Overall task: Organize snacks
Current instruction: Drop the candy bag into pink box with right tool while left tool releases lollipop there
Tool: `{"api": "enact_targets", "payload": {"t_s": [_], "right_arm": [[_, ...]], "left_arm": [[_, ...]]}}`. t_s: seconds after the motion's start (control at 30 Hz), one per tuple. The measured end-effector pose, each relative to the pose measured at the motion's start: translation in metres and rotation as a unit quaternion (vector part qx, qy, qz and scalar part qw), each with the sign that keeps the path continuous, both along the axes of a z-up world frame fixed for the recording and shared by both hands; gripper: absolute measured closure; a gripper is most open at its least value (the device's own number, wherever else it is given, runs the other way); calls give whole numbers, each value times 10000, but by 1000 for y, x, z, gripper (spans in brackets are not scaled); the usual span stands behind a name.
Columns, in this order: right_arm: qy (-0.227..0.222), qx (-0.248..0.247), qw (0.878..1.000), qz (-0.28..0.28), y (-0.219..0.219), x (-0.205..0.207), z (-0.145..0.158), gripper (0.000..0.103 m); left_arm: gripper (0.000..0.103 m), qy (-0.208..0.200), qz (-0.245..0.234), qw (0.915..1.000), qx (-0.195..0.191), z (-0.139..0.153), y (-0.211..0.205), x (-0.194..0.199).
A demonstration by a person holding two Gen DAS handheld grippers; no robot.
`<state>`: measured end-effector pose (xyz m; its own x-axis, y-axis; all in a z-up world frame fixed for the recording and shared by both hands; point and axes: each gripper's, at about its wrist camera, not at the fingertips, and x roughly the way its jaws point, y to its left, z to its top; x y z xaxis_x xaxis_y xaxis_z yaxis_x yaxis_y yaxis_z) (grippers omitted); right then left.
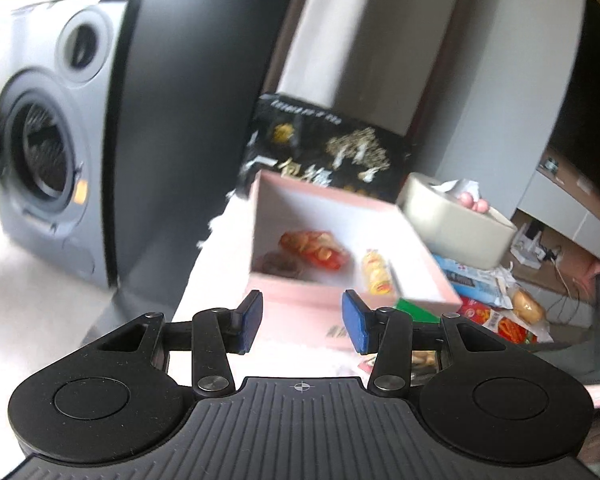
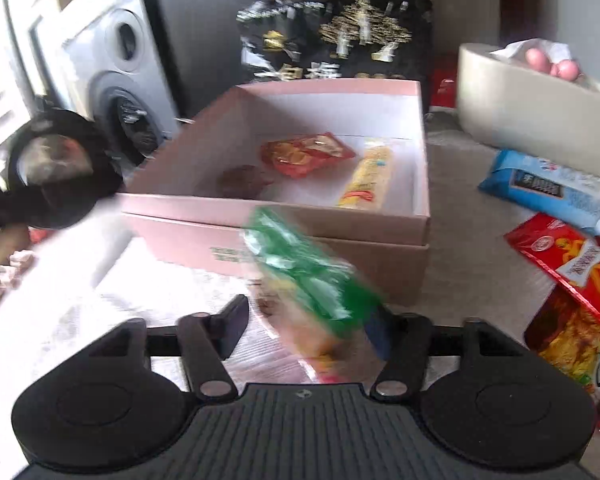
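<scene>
Closest to the lens in the right wrist view is the right gripper (image 2: 312, 328), and a blurry green-and-clear snack packet (image 2: 304, 276) sits between its black fingers; the far finger is hidden behind the wrapper, so I honestly can't tell if the pads are pinching it or if it's loose. Left gripper (image 1: 302, 316) is easier: blue pads (image 1: 354, 316) standing apart with nothing between them, hovering in front of the near wall of the open pink cardboard box (image 1: 300, 308). Inside that box, on its white floor, there's a red-and-orange snack pouch (image 2: 306, 152), a long yellow biscuit pack (image 2: 370, 178) toward the right wall, and a small brownish round snack (image 2: 242, 180) near the front-left corner. Surface underneath looks like a pale, whitish tabletop (image 2: 160, 300), pretty blown out by light on the left. Behind the box's far edge leans a big black bag with gold print (image 2: 336, 32). Right of the box: a cream oval tissue holder (image 2: 532, 120) with pink balls on top, a blue-and-white wrapped pack (image 2: 556, 188), and a red snack bag with orange sticks printed on it (image 2: 572, 260). Off to the left stands a grey loudspeaker (image 1: 48, 152) beside a dark upright panel (image 1: 188, 100).
</scene>
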<state>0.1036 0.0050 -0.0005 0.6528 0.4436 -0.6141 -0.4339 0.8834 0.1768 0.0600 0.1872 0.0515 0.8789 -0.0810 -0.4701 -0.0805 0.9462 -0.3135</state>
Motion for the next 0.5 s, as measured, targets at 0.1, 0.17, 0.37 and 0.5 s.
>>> {"api": "enact_targets", "payload": {"t_s": [0.1,0.17,0.37,0.5], "right_arm": [[-118,-8,9994,338,-8,-10,16,75],[-105,6,9982,590,-12,-15,27,83],[-276,-7,9945,1007,-12,-20,55,89],[-615,335,9937,875,-11,2,88,89]], "left_arm": [[54,196,122,9997,-102,-10,3,-3],[54,339,31,9993,-120,-15,-1,-3],[54,594,-379,9975,11,-26,-18,-11],[54,705,-541,9959,193,-27,-32,-11]]}}
